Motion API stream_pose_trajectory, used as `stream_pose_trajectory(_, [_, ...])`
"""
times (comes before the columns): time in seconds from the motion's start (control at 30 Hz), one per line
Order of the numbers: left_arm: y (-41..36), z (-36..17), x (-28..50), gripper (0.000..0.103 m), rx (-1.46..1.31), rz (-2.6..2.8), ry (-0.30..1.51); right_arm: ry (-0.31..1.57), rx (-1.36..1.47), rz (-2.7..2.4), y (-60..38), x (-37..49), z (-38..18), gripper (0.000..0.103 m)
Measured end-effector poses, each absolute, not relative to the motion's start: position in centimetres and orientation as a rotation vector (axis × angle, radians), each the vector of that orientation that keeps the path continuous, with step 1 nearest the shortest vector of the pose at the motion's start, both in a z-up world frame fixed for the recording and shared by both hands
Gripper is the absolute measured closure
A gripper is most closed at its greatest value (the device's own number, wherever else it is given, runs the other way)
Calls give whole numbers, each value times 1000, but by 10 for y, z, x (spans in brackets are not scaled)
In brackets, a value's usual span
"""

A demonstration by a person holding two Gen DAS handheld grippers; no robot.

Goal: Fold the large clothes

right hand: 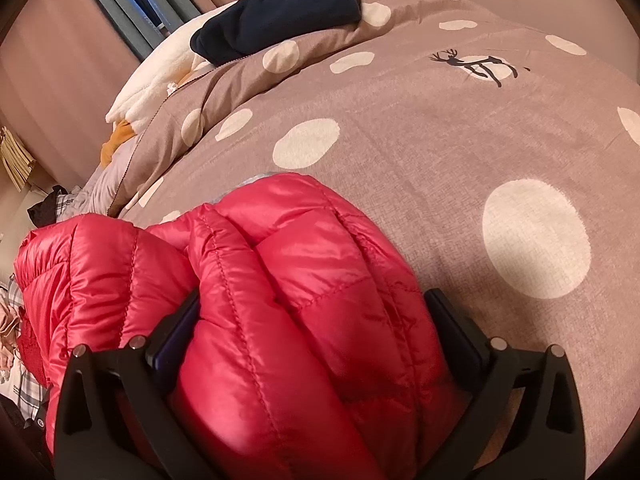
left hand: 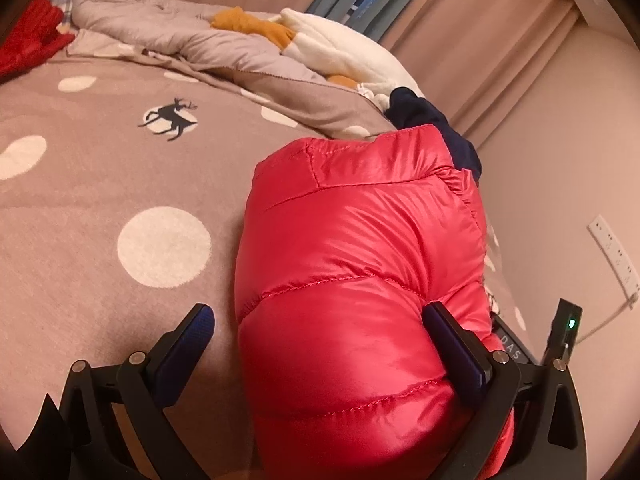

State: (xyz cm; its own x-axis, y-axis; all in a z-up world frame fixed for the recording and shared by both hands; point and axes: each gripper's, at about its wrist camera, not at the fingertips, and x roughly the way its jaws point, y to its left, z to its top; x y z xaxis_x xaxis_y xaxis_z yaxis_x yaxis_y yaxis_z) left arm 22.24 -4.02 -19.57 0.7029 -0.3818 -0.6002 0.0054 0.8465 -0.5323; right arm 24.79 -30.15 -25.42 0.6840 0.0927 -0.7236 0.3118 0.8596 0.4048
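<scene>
Left tool (left hand: pixel 320 332) spread wide, right blue pad (left hand: pixel 452 348) pressed into a puffy, shiny red quilted jacket (left hand: pixel 360 280) at the lower middle of the frame. Right tool (right hand: pixel 316 320) also wide, fingers on both sides of the same red jacket (right hand: pixel 248 304), touching it. Jacket bunched on a bed with a brown cover with white dots (left hand: pixel 120 184). Dark blue cloth (right hand: pixel 276 16) at the top of the right view, cream fluffy blanket (left hand: pixel 344 48) beside it.

A bed (left hand: pixel 80 184) covered in taupe fabric with cream dots and a deer print fills the room's middle; pinkish curtains (left hand: pixel 492 40) hang behind, a plain wall (left hand: pixel 560 168) carries a white power strip (left hand: pixel 614 252), under warm dim light
</scene>
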Motion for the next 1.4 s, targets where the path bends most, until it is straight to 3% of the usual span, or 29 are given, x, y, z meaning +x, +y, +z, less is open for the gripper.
stream_pose_trajectory(1.03, [-39, -187, 218, 0, -493, -204, 749, 777, 578, -107, -306, 243, -255, 1])
stream_pose_trajectory(1.23, [-22, -169, 198, 0, -484, -202, 702, 781, 635, -48, -315, 220, -238, 1])
stream_pose_trajectory(1.4, [-4, -161, 183, 0, -470, -116, 650, 670, 581, -32, -318, 189, -210, 1])
